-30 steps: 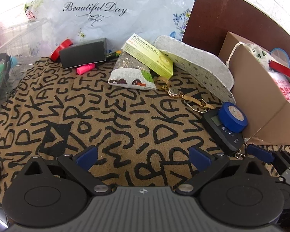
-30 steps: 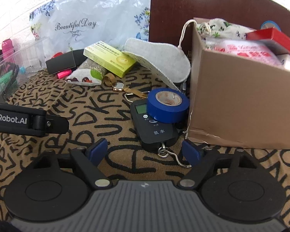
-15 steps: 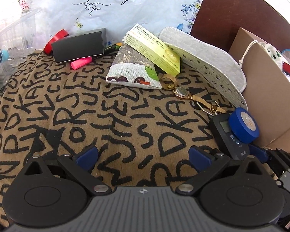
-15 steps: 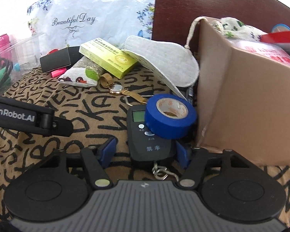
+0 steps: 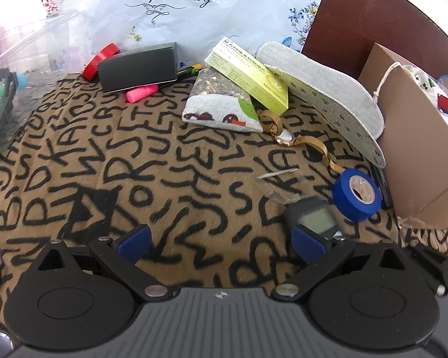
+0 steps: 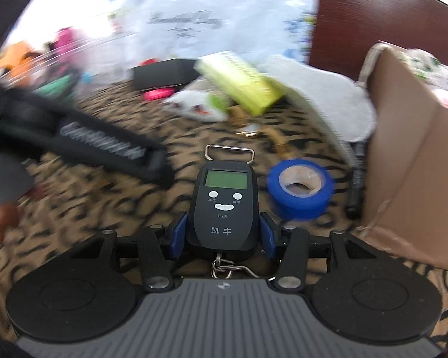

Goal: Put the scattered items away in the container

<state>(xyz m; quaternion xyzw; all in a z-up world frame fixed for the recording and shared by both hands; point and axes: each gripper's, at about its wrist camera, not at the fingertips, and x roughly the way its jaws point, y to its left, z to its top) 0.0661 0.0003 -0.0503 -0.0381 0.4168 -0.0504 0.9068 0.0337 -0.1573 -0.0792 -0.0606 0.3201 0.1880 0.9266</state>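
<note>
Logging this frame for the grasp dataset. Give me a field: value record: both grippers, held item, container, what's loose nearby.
right gripper: shut on the hand scale, pads on its two sides, hook chain hanging below
left gripper: open, nothing between the fingers, above the patterned cloth
container: cardboard box, on the right, already holding items
blue tape roll: lying on the cloth beside the box, not on the scale
loose near the back: gold watch, yellow-green carton, grey insole, pink highlighter
image quality: right wrist view motion-blurred

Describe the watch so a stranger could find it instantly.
Start at the cardboard box on the right, then the grey insole leaning beside it. On the rug before the insole lies the watch, the only gold thing, with a mesh strap and a pale round face.
</note>
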